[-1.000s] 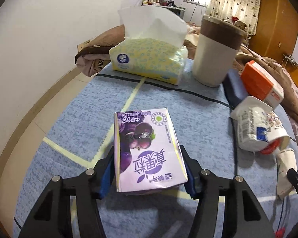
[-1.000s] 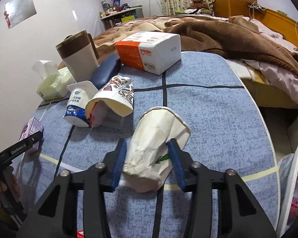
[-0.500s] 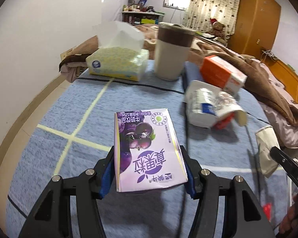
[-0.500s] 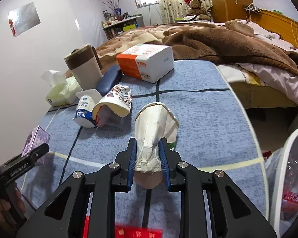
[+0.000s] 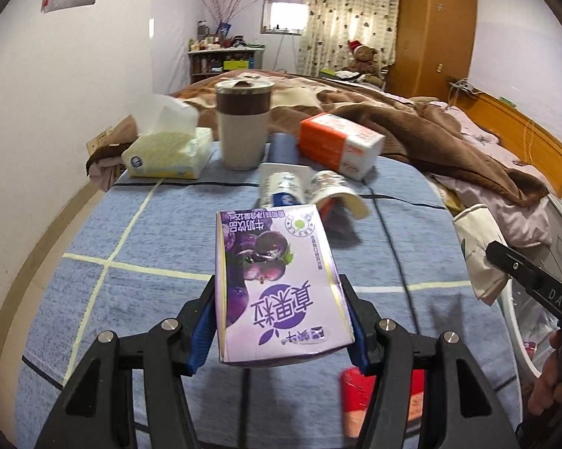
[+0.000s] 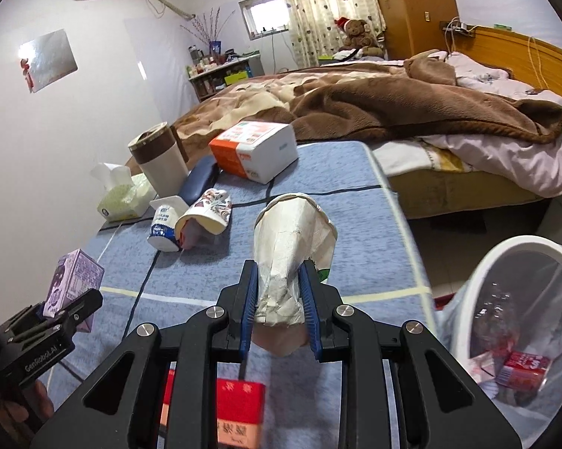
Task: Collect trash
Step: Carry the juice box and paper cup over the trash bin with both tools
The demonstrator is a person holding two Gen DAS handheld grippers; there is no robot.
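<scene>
While the left gripper [image 5: 279, 321] clamps a purple milk carton [image 5: 277, 284] between its blue pads, the carton is held clear above the blue cloth-covered table [image 5: 161, 247], over the near edge. Print on the carton reads upside down in the left wrist view. Right gripper [image 6: 281, 308] is clenched on a crumpled white paper cup [image 6: 292, 250], squeezed narrow at the pads, mouth pointing away; the cup is off the table, over its near right part. A hand [image 6: 17, 411] carries the left gripper at the lower left of the right wrist view.

On the table, middle: a blue-and-white cup [image 6: 165, 230] lying on its side, touching a patterned paper cup [image 6: 208, 215], also on its side. Far edge: yellow tissue pack [image 5: 168, 151] at the left corner, upright tan tumbler with brown band [image 5: 243, 127] beside it, dark blue case [image 6: 198, 181], orange-and-white box [image 5: 338, 144]. Near edge: a red carton [image 6: 239, 408], blurred.

Off the right edge stands a white bin with clear liner [image 6: 524, 321]; a red carton [image 6: 524, 370] lies inside. Brown blanket [image 6: 411, 108] covers the bed beyond.
</scene>
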